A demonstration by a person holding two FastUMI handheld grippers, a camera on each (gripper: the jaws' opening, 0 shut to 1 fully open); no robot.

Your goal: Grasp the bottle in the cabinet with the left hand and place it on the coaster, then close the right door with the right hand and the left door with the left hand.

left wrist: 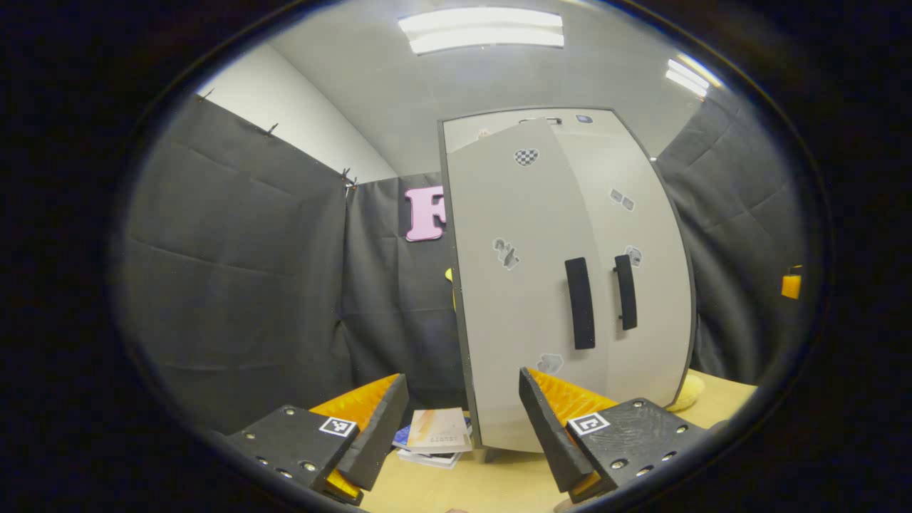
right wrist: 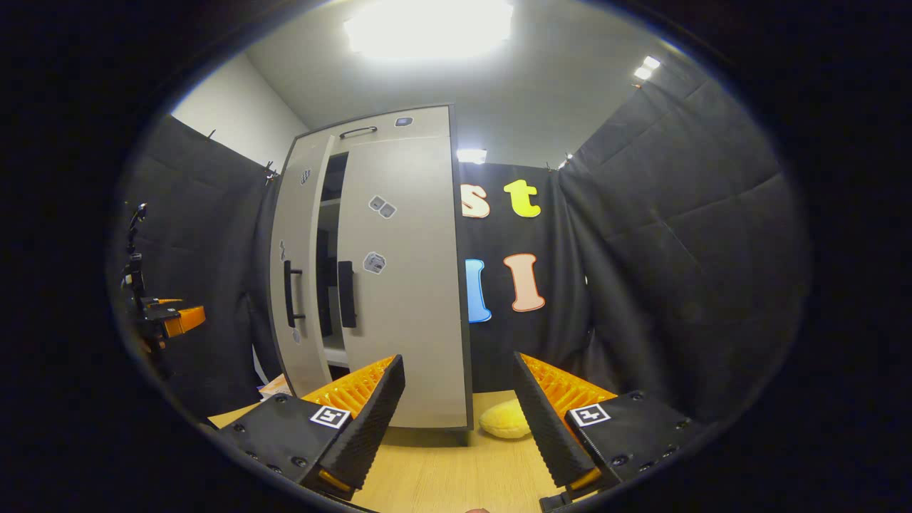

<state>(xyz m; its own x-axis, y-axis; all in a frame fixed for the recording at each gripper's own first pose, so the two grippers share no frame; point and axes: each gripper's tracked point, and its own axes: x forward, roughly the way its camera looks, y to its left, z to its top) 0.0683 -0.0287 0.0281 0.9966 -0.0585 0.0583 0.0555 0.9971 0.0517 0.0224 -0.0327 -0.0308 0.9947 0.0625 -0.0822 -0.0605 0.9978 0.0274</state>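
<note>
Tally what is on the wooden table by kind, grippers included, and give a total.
Tall grey cabinet with two doors and black handles: 1
Small stack of books: 1
Soft yellow rounded object: 1
Black-and-orange grippers, jaws apart: 2, the left gripper and the right gripper
Total: 5

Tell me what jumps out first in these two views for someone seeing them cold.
The tall grey cabinet on the wooden table dominates both views, its left door ajar and its right door looking nearly shut. A yellow object lies at its base, and both grippers, left and right, are open, holding nothing.
</note>
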